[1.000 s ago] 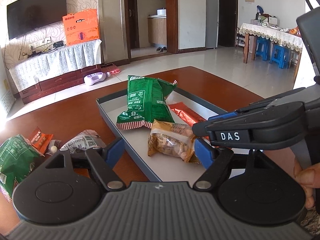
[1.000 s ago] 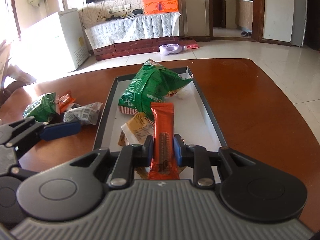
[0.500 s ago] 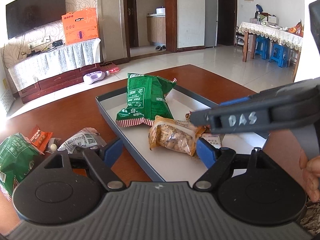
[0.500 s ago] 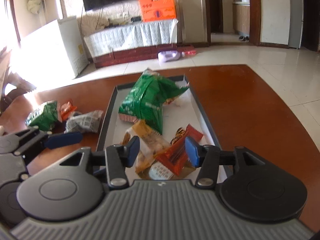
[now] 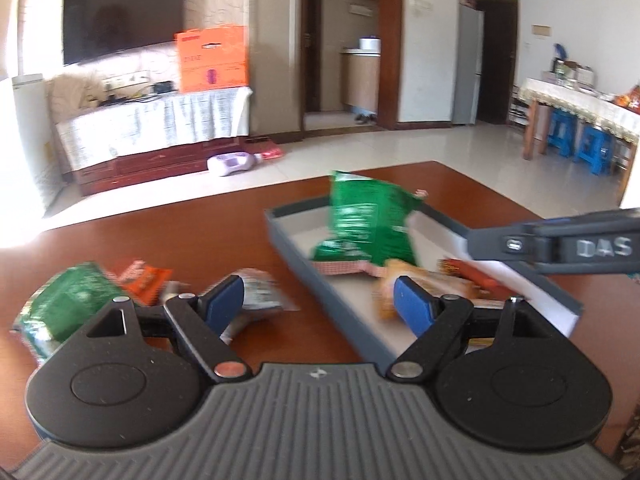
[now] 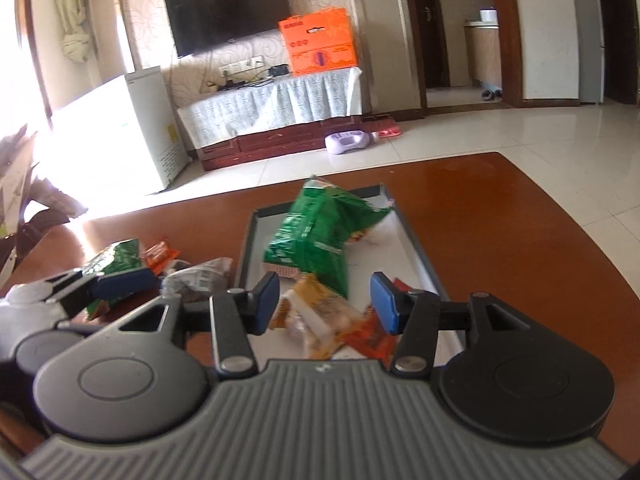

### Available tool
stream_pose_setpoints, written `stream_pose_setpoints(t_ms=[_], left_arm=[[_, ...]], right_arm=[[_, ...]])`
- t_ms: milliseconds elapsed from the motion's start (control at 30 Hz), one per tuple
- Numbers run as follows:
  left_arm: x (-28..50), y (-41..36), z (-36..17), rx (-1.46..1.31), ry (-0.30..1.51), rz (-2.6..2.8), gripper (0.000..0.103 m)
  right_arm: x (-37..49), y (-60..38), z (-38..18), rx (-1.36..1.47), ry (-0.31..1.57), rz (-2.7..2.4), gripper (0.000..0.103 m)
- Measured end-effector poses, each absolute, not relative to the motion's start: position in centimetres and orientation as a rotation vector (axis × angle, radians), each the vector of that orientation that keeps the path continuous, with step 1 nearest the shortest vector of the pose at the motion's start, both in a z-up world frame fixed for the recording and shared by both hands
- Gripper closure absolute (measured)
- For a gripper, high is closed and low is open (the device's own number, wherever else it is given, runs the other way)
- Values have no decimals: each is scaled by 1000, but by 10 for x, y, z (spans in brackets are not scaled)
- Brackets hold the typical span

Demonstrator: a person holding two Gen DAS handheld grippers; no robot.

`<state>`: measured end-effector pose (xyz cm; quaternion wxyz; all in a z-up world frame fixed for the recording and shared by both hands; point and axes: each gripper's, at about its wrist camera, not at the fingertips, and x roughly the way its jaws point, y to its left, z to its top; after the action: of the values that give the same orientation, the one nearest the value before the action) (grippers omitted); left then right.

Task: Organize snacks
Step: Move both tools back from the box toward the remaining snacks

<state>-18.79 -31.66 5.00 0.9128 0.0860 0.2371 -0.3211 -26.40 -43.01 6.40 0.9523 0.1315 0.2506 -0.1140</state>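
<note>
A grey tray (image 5: pixel 298 264) (image 6: pixel 416 240) on the brown table holds a green bag (image 5: pixel 368 220) (image 6: pixel 316 232), a yellow packet (image 6: pixel 320 316) and an orange-red bar (image 6: pixel 372 336). Left of the tray lie a grey-white packet (image 5: pixel 260 296) (image 6: pixel 200 280), a small orange packet (image 5: pixel 142 280) (image 6: pixel 160 254) and a second green bag (image 5: pixel 68 304) (image 6: pixel 120 260). My left gripper (image 5: pixel 320 304) is open and empty above the table between the loose packets and the tray. My right gripper (image 6: pixel 326 306) is open and empty above the tray's near end.
The table (image 6: pixel 500 220) ends at a tiled floor beyond. A purple bottle (image 6: pixel 348 142) lies on the floor by a TV cabinet with an orange box (image 6: pixel 320 42). A white appliance (image 6: pixel 120 128) stands far left.
My right gripper opened and let go of the orange-red bar, which now lies in the tray beside the yellow packet. Both grippers have lifted and drawn back; the left view swung left.
</note>
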Motion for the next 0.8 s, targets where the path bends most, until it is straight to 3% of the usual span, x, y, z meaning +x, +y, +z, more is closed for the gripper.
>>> stream_pose_setpoints(t_ms=[500,800], left_arm=[[-134,-240,33,141,555,-443,18],[-120,-243,26,113,570,-480,18]], right_arm=[[-221,-332,53,107,650,124,47],[-197,-324,21,87,789,46,47]])
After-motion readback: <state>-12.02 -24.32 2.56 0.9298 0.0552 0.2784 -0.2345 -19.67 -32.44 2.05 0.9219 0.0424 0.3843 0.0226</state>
